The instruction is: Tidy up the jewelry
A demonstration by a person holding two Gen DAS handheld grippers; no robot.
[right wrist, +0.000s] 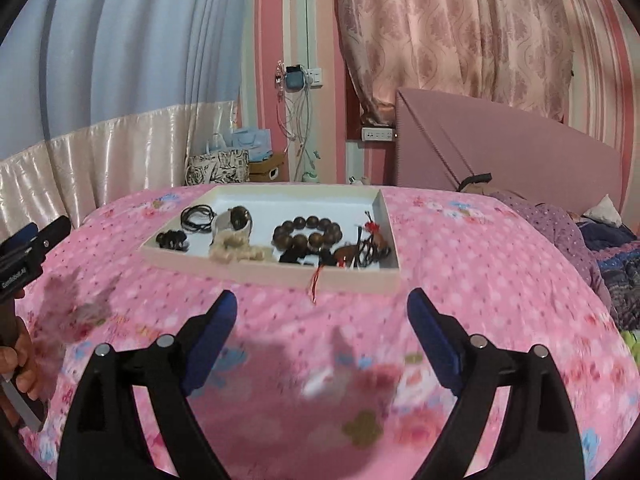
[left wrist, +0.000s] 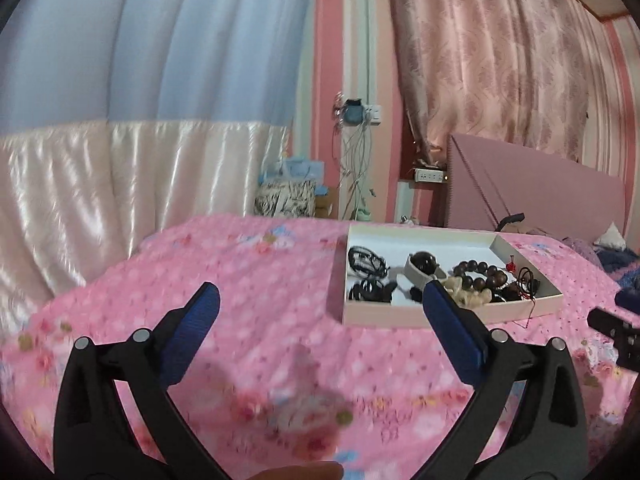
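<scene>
Left wrist view shows the left gripper (left wrist: 320,312) with its blue-padded jaws spread as wide as they go and nothing between them, only the pink flowered bedspread (left wrist: 248,272) below, blurred in the foreground. Past the right-hand finger sits the shallow white cardboard box (left wrist: 448,314) on the bedspread, its near wall just beyond that fingertip. Inside it lie black cord loops (left wrist: 366,260) at the left, a dark round bead on a pale band (left wrist: 425,265) in the middle, a bracelet of large dark brown wooden beads (left wrist: 482,276) to the right, and thin dark cords with a small red knot (left wrist: 526,278) in the far right corner. A fingertip of the person (left wrist: 300,472) shows at the bottom edge. At the right edge the black body of the other tool enters. From the right wrist camera, the right gripper (right wrist: 322,322) also hangs over the bedspread with its jaws wide apart and empty, a little less than fully spread. The box lies just ahead of it, a red tassel thread (right wrist: 315,282) hanging over the near wall. A cream woolly piece (right wrist: 236,252) rests by the front wall. Behind stand pink patterned curtains (right wrist: 460,32) and a mauve headboard (right wrist: 512,152).
</scene>
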